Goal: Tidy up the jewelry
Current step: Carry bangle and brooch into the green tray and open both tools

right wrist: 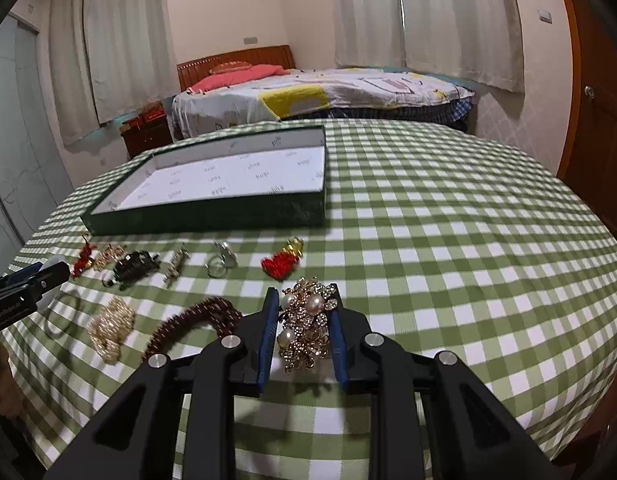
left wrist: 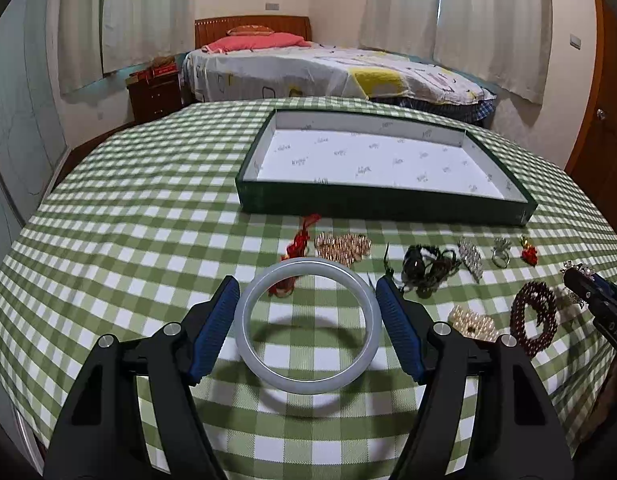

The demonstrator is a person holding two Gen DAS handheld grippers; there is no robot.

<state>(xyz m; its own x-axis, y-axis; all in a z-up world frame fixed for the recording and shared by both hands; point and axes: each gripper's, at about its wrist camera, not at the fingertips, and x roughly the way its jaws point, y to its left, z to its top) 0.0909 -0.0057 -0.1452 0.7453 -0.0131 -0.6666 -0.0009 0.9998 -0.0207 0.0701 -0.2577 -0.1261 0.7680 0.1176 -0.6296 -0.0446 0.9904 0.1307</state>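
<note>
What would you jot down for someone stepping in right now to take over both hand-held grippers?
Left hand-held gripper: closed around the pale bangle, lifted above the tablecloth.
Right hand-held gripper: pads clamped on the pearl and rhinestone brooch.
Green tray: nothing in it yet, so nothing is sorted.
Left to do: put both held pieces in the tray, then the dark red bead bracelet, pearl cluster, ring and the other pieces lying in front of the tray.

i can't read the small print lining the tray (left wrist: 388,160), and my left gripper (right wrist: 36,280) is cut off at the right view's edge.
</note>
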